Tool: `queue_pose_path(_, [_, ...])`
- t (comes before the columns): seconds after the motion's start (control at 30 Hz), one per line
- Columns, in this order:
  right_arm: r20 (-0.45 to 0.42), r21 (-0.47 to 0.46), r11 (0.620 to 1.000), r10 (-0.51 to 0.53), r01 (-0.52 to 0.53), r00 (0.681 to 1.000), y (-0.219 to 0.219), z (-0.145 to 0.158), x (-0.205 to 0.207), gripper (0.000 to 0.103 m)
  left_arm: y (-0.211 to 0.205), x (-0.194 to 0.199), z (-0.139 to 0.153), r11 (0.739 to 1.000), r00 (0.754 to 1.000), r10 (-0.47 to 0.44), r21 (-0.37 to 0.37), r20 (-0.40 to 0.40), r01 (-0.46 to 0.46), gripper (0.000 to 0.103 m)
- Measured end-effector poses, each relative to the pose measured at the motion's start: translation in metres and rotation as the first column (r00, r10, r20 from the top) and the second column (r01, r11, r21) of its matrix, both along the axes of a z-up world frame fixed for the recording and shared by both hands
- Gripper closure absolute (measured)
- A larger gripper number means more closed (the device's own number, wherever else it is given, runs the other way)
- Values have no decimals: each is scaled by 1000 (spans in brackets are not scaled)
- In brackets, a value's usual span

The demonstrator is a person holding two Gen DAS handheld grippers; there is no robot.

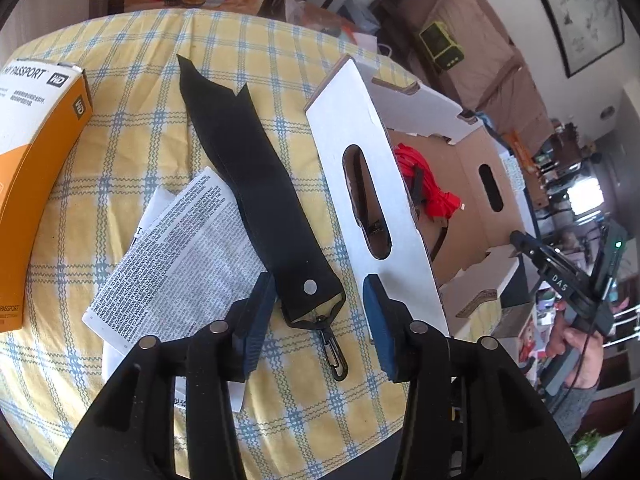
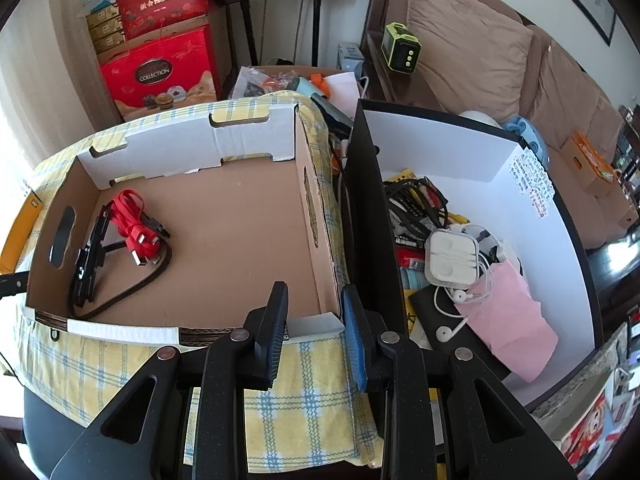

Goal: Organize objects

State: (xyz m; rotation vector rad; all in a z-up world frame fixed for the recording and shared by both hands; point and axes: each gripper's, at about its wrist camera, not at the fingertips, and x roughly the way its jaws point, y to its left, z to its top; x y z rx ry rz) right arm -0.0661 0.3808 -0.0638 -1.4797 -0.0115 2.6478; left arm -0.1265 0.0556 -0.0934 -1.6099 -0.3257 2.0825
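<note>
A black strap (image 1: 256, 184) with a snap button and metal clip lies on the yellow checked cloth (image 1: 132, 92). My left gripper (image 1: 320, 320) is open, its blue pads either side of the strap's clip end, just above it. A printed paper leaflet (image 1: 180, 248) lies left of the strap. The cardboard box (image 1: 372, 184) stands just right, holding a red cable (image 2: 134, 224) and black items. My right gripper (image 2: 314, 332) is open and empty at the near right corner of the cardboard box (image 2: 224, 208).
An orange and white WD box (image 1: 36, 152) lies at the left of the cloth. A white-lined bin (image 2: 500, 168) right of the cardboard box holds cables, earphones in a case (image 2: 452, 256) and a pink bag (image 2: 504, 320). Red gift boxes and a sofa stand behind.
</note>
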Motion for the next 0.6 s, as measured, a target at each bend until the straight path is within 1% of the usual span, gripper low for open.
queue_pose_path(0.13, [0,-3,1000,-6,6,1000,4,0,2,76,20,10,5,991,997,-63,-117,-53,57,51])
queue_pose_path(0.2, [1,-6,1000,-6,6,1000,6,0,2,76,29,17,4,979,992,-95,-186,-79,79,51])
queue_pose_path(0.27, [2,-8,1000,-8,8,1000,7,0,2,76,37,24,5,968,989,-108,-239,-102,81,51])
queue_pose_path(0.33, [1,-13,1000,-11,11,1000,8,0,2,76,45,29,5,955,985,-120,-285,-126,79,51])
queue_pose_path(0.4, [-1,-13,1000,-13,13,1000,7,0,2,76,52,33,3,944,980,-133,-321,-149,80,47])
queue_pose_path(0.47, [-2,-11,1000,-14,14,1000,6,0,2,76,62,38,2,929,971,-160,-361,-177,87,46])
queue_pose_path(0.57, [-1,-17,1000,-16,16,1000,6,0,2,76,70,46,-1,901,952,-212,-422,-222,102,46])
queue_pose_path(0.6, [-2,-16,1000,-15,15,1000,6,0,2,76,70,48,-1,902,946,-226,-416,-233,113,55])
